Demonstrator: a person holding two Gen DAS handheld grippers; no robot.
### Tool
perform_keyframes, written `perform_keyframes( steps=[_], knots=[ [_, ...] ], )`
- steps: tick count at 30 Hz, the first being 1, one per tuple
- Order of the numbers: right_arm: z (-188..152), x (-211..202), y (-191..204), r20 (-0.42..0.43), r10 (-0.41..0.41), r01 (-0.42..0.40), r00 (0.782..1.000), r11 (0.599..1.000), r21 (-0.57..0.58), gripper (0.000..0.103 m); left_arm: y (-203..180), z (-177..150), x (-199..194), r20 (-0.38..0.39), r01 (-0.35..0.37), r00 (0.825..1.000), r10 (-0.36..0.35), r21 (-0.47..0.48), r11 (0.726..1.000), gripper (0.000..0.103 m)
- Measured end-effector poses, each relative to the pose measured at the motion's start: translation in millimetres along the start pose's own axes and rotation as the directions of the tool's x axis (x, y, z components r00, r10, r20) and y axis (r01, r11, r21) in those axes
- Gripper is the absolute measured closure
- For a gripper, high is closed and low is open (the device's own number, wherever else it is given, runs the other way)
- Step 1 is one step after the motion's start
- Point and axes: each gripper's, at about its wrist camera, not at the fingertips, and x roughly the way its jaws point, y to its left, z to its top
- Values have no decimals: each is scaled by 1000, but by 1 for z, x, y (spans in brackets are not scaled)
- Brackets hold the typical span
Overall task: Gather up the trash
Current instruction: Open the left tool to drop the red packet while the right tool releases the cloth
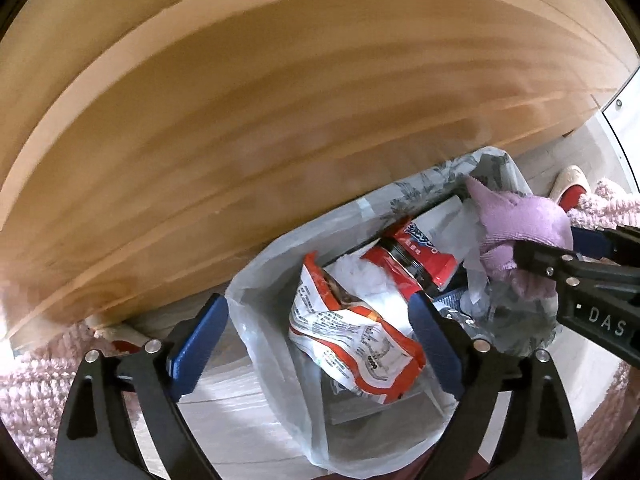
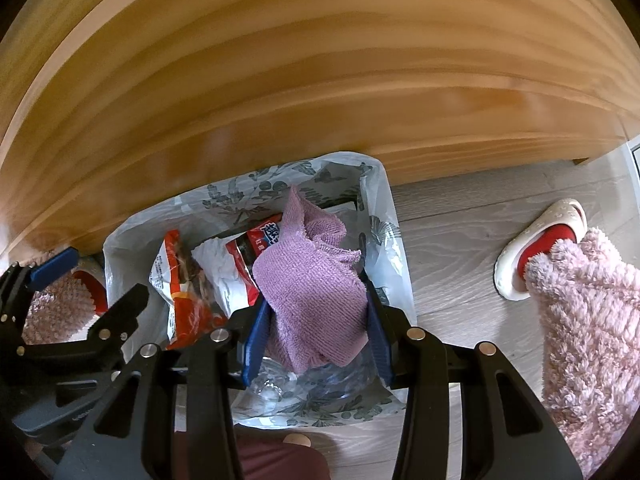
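- Right up close, the left claw [image 1: 316, 344] hangs over the bin with its blue-padded fingers [image 1: 198, 344] spread wide apart and nothing between the pads; they straddle the near rim.
- Below it, the white bin lined with a leaf-printed clear plastic bag [image 1: 256, 320] stands on the grey wood-look floor [image 2: 452, 240], tucked against the edge of the pale pine counter [image 1: 280, 100].
- Inside lies the trash: a crumpled red, orange and white snack wrapper [image 1: 352, 344], a red-labelled dark packet [image 1: 416, 256] and wadded white tissue [image 1: 360, 276] between them.
- The right claw [image 2: 318, 336] is clamped on a lilac knitted cloth [image 2: 312, 284], pads pressing it from both sides, and holds it over the far side of the bin; crinkled clear plastic [image 2: 316, 380] shows just under it.
- Off to the right, a cream slipper with a red sock [image 2: 548, 240] stands on the floor beneath a fluffy pink trouser leg [image 2: 588, 320].
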Motion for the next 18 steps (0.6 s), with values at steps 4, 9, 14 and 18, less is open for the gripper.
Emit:
perform_keyframes(
  steps=[4, 9, 14, 18],
  knots=[
    [0, 2, 3, -2, -7, 7, 1000, 1000, -11, 59, 6, 1, 1, -6, -15, 1000, 15, 2, 1000, 14],
    [0, 5, 7, -7, -15, 15, 1000, 999, -31, 59, 14, 0, 5, -14, -38, 999, 38, -16, 999, 14],
    [0, 8, 12, -8, -30, 29, 1000, 998, -55, 59, 19, -2, 11, -34, -38, 999, 37, -33, 999, 14],
    [1, 10, 15, -13, -20, 19, 1000, 998, -62, 57, 20, -3, 14, -45, -48, 998, 47, -35, 998, 14]
  ],
)
